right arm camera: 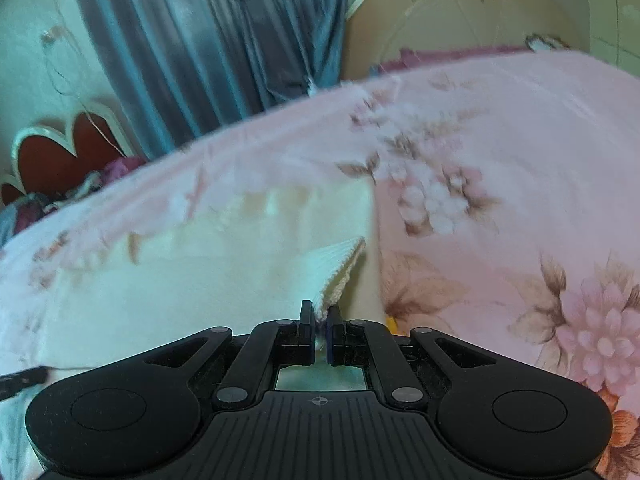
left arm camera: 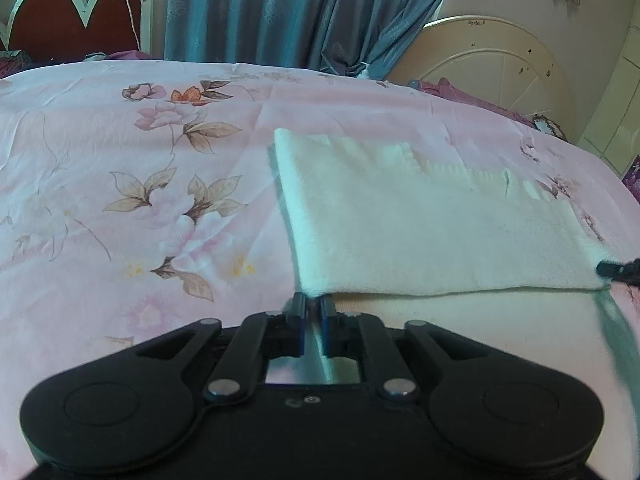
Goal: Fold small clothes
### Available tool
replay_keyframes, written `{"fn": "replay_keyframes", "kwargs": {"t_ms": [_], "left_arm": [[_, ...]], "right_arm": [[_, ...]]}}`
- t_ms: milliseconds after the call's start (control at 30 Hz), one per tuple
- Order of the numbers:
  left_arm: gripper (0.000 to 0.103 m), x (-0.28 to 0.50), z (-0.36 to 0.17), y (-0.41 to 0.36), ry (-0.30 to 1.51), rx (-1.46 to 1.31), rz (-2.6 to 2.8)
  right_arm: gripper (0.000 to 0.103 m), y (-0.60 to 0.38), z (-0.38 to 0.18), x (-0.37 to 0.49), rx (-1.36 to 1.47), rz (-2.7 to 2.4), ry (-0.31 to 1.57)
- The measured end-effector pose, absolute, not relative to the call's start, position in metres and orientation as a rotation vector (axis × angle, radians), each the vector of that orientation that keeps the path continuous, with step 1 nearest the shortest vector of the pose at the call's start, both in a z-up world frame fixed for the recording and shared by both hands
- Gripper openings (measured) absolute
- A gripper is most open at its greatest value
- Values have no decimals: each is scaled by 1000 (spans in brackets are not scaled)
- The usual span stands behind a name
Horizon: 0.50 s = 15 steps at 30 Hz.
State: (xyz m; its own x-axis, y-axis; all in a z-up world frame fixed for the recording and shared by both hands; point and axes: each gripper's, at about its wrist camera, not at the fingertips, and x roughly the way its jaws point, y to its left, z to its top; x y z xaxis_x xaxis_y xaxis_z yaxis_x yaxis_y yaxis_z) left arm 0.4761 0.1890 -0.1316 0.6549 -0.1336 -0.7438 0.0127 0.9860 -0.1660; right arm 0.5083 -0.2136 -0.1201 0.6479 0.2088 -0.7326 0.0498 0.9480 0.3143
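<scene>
A small cream-white knit garment lies on the pink floral bedsheet, its near part lifted off the bed. My left gripper is shut on the garment's near left corner. My right gripper is shut on the garment's ribbed near right corner, and its tip shows at the right edge of the left wrist view. The garment stretches between both grippers. The left gripper's tip shows at the left edge of the right wrist view.
The bed fills both views. Blue curtains hang behind it. A red heart-shaped headboard stands at the far left and a round cream board leans at the far right.
</scene>
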Motion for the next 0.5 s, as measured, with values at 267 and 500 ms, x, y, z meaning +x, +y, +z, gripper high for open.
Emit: {"fn": "replay_keyframes", "kwargs": {"t_ms": [267, 500], "left_arm": [[35, 458, -94, 181, 714, -139, -70], [37, 495, -132, 157, 797, -161, -154]], "right_arm": [[22, -210, -84, 483, 264, 84, 696], [21, -192, -123, 505, 137, 124, 841]]}}
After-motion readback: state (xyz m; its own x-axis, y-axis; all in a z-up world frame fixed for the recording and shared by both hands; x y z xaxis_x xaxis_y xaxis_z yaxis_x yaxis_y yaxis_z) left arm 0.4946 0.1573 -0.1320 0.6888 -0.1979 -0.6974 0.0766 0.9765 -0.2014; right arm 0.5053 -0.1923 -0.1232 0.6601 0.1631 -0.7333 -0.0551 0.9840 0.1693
